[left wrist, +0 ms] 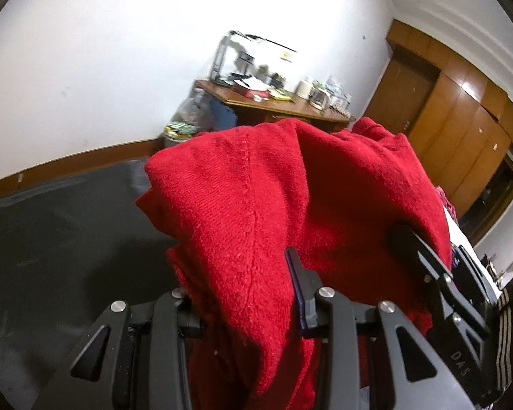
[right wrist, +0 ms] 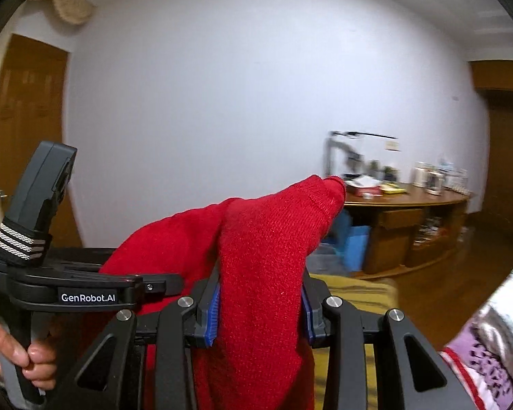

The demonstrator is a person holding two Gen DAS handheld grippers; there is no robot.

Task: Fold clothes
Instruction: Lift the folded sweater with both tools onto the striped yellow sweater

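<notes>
sweater [left wrist: 256, 205], red knit, is your landmark: it's bunched and lifted off the dark surface [left wrist: 51, 239] below it, held up in the air between both tools. left gripper [left wrist: 246, 307] is clamped on a thick fold of it, cloth spilling over the jaws. right gripper [right wrist: 260, 311] is likewise pinched on a fold, blue pads [right wrist: 213, 314] pressed into both sides of the knit. in the right wrist view your hand [right wrist: 24, 352] holds the left tool just left of the sweater.

step looks like carrying or shaking out the garment before a fold; nothing folded yet as far as i can tell. next you'd need to spread the two grips apart and lay it flat on the surface.

containers: glass tank [left wrist: 242, 58] on the wooden desk [left wrist: 273, 102] behind the sweater, contents too blurred to tell. white jars [left wrist: 304, 89] there too, contents unreadable.
</notes>
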